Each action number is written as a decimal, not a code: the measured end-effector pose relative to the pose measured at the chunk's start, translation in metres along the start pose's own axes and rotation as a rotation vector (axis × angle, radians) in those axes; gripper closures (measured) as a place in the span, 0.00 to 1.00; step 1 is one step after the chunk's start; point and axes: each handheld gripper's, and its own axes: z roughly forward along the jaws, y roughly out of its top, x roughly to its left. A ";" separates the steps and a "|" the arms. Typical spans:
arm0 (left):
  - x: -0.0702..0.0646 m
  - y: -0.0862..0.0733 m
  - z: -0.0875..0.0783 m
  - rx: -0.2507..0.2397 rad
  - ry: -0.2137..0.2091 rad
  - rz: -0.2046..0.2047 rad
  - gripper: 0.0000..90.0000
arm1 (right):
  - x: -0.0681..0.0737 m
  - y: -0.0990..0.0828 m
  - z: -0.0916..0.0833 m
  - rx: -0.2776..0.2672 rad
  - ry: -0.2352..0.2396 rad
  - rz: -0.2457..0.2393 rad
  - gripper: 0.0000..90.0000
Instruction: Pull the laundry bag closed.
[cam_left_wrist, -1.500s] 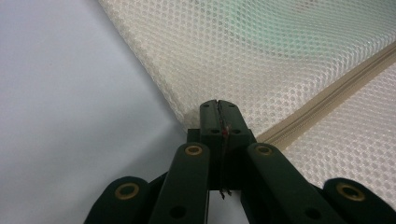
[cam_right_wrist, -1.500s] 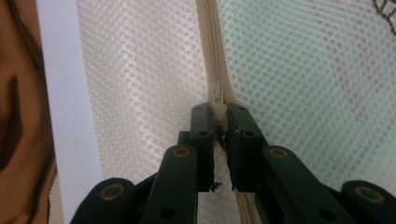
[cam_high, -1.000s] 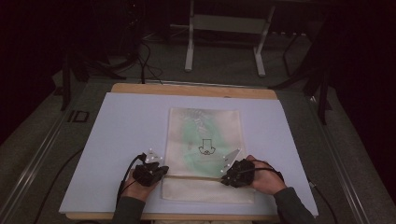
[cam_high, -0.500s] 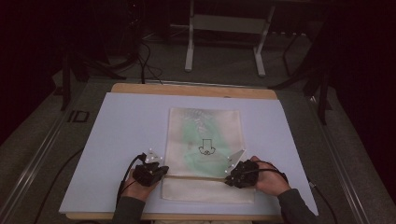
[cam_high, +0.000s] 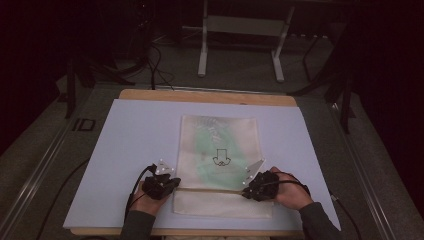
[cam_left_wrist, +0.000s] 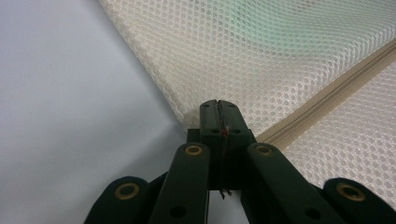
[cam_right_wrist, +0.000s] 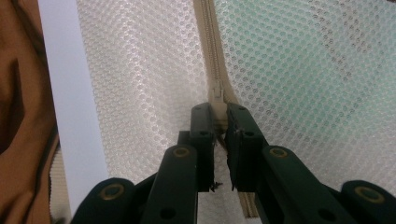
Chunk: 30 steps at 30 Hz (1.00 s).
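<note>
A cream mesh bag (cam_high: 218, 160) lies flat on the white sheet covering the bench (cam_high: 130, 135), bearing a small black printed emblem too small to read. The left gripper (cam_left_wrist: 218, 112), jaws fully together, pinches the bag's edge at the zipper's (cam_left_wrist: 327, 95) end. The right gripper (cam_right_wrist: 219, 119), jaws slightly apart, straddles the zipper pull (cam_right_wrist: 217, 88).

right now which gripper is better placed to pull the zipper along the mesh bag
The right gripper. Its jaws straddle the zipper slider at its end of the mesh bag. The left gripper is shut at the bag's opposite edge, where the zipper ends, so it looks better suited to anchoring the bag.
</note>
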 end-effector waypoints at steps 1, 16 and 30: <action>0.000 0.000 0.000 0.000 0.000 0.000 1.00 | 0.000 0.000 0.000 0.004 -0.004 -0.001 0.92; 0.000 0.000 0.000 -0.001 -0.001 -0.001 1.00 | -0.003 -0.011 -0.007 -0.008 -0.009 0.017 0.91; 0.000 0.000 0.000 -0.001 -0.002 -0.001 1.00 | -0.004 -0.020 -0.010 -0.017 -0.014 0.035 0.92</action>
